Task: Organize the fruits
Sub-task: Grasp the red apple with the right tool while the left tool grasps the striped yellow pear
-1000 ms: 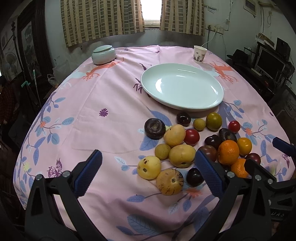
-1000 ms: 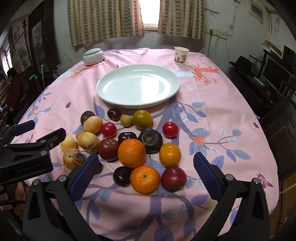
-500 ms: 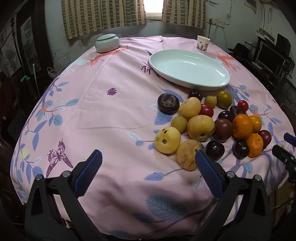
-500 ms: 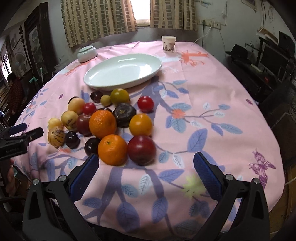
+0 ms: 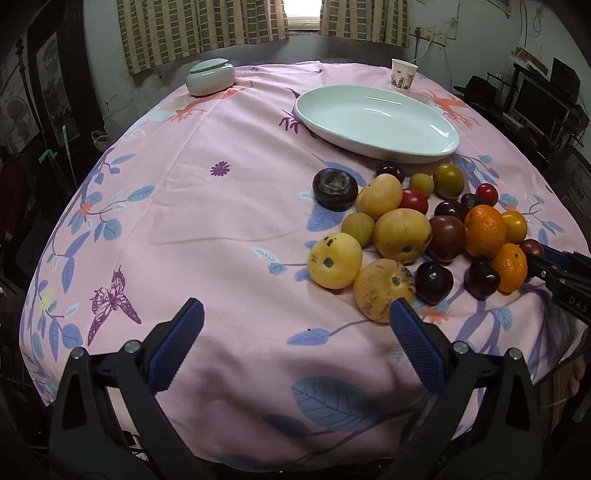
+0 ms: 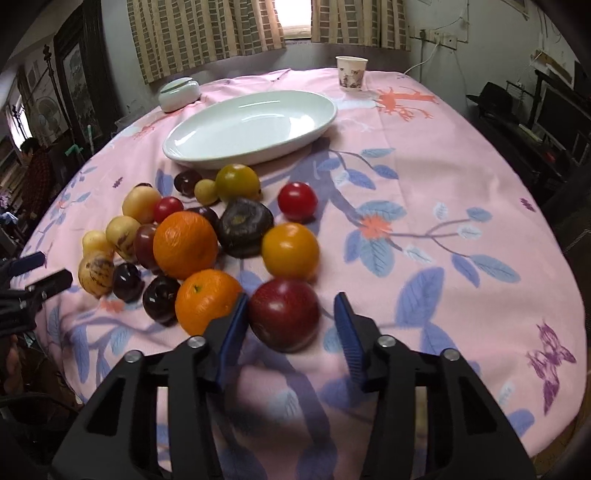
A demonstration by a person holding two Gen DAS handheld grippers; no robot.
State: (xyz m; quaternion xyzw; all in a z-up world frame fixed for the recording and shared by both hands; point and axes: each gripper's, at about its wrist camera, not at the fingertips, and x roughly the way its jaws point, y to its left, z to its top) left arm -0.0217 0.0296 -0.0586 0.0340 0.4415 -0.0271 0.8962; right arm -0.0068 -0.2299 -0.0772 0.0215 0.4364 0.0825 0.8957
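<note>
Right wrist | right gripper [image 6: 291, 317] jaws closing round red plum [image 6: 284, 314] (right pad apart) | left gripper [image 5: 295, 332] wide, empty

table [image 5: 221, 229]: pink floral cloth | on it: white plate [image 5: 376, 122], fruit pile [image 5: 402, 232], paper cup [image 5: 403, 75], lidded bowl [image 5: 210, 77]

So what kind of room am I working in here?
Most likely a lived-in home room: a table under a pink floral tablecloth, striped curtains over a small window, and monitors on cluttered shelving along one wall.
</note>
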